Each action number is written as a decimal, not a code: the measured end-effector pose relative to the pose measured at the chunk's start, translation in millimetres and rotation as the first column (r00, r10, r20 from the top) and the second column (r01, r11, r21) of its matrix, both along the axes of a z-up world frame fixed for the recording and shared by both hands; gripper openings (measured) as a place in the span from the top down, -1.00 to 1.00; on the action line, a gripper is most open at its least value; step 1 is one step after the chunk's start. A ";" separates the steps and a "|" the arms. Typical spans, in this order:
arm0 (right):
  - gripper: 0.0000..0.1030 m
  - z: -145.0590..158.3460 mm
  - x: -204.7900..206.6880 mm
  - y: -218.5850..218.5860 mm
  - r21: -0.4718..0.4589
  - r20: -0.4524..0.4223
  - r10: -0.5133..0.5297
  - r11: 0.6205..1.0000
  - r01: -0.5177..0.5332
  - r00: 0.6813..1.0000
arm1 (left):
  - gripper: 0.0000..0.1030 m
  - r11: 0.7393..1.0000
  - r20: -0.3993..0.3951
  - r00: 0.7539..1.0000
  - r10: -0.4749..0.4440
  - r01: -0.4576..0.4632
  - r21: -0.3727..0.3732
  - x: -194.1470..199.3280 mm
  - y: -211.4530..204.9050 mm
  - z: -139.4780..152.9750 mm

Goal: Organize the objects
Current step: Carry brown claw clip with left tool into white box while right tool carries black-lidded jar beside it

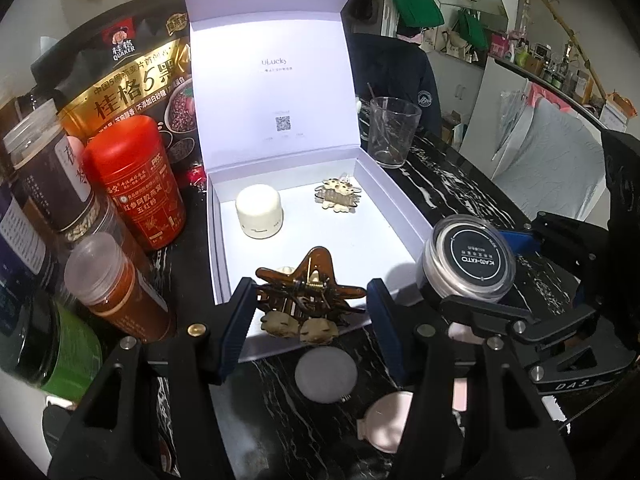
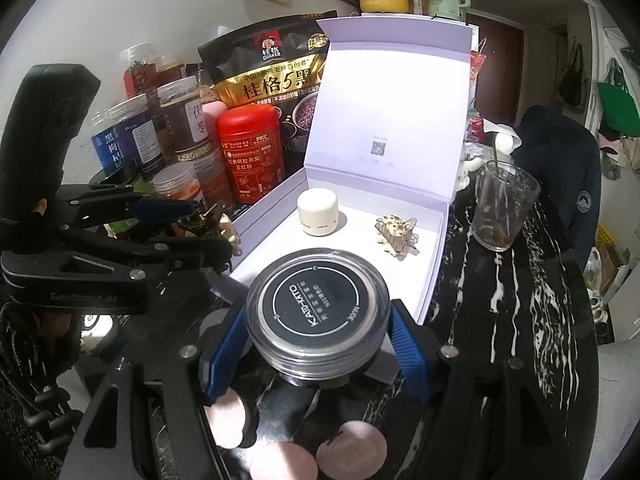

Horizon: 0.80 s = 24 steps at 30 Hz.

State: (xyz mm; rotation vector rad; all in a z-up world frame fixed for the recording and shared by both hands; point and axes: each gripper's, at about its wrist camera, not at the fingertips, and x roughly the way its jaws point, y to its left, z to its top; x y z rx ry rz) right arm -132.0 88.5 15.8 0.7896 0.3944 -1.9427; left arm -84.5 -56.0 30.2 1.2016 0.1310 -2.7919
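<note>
An open white gift box point(image 1: 394, 220) point(image 2: 436, 256) stands on the black marble table with its lid upright. Inside are a cream jar point(image 1: 259, 210) point(image 2: 317, 211) and a pale flower hair clip point(image 1: 339, 196) point(image 2: 397, 237). My left gripper point(image 1: 310, 304) is shut on a brown star-shaped hair claw point(image 1: 310, 286) and holds it over the box's near edge. My right gripper point(image 2: 318, 332) is shut on a round black-lidded powder jar point(image 2: 318, 312) point(image 1: 466, 264), just outside the box's near right corner.
Jars, a red tin point(image 1: 134, 180) and a Quaker oats bag point(image 1: 132, 80) crowd the table left of the box. An empty glass point(image 1: 392, 132) point(image 2: 502, 210) stands to its right. A grey puff point(image 1: 326, 374) and pink puffs point(image 2: 352, 446) lie on the table near me.
</note>
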 end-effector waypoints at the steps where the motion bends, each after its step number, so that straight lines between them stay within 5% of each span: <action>1: -0.36 -0.3 -1.7 -2.2 0.002 0.000 0.002 1.000 -0.002 1.000 | -0.07 1.000 0.005 1.000 0.000 0.000 0.001 -3.7 -1.4 -1.1; 24: -0.36 -21.3 -50.5 -44.7 0.045 0.040 0.018 0.999 -0.020 0.999 | -0.07 1.000 0.079 0.997 0.021 -0.023 0.021 -65.7 -28.7 -34.5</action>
